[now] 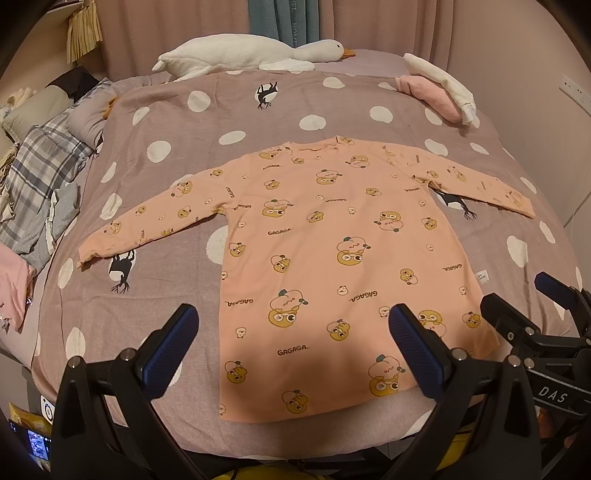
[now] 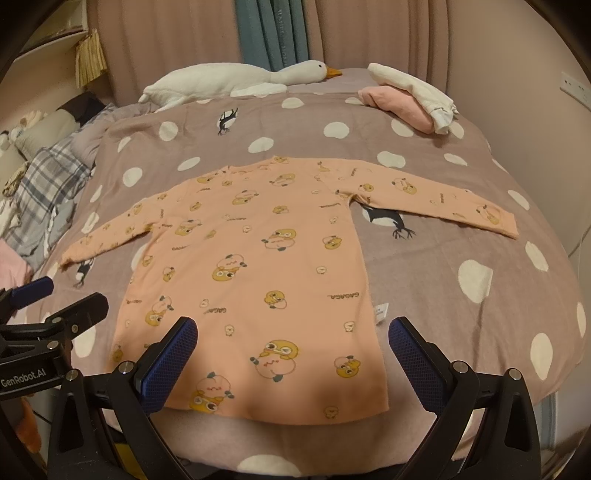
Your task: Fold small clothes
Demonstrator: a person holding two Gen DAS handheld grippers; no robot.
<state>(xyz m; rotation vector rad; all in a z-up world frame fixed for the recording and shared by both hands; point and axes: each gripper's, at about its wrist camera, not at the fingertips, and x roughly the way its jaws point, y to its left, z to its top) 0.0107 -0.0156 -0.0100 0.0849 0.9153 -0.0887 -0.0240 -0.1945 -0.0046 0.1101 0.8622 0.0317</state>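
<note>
Peach long-sleeved top lies flat, unfolded, near the bed's front edge; left gripper and right gripper wide, empty.

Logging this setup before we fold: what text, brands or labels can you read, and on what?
"GAGAGA": printed repeatedly on the peach shirt.
"DAS": on the right gripper.
"GenRobot.AI": on the left gripper.
Side tag on the shirt: too small.
Lettering on the teal curtain: too blurred.
</note>
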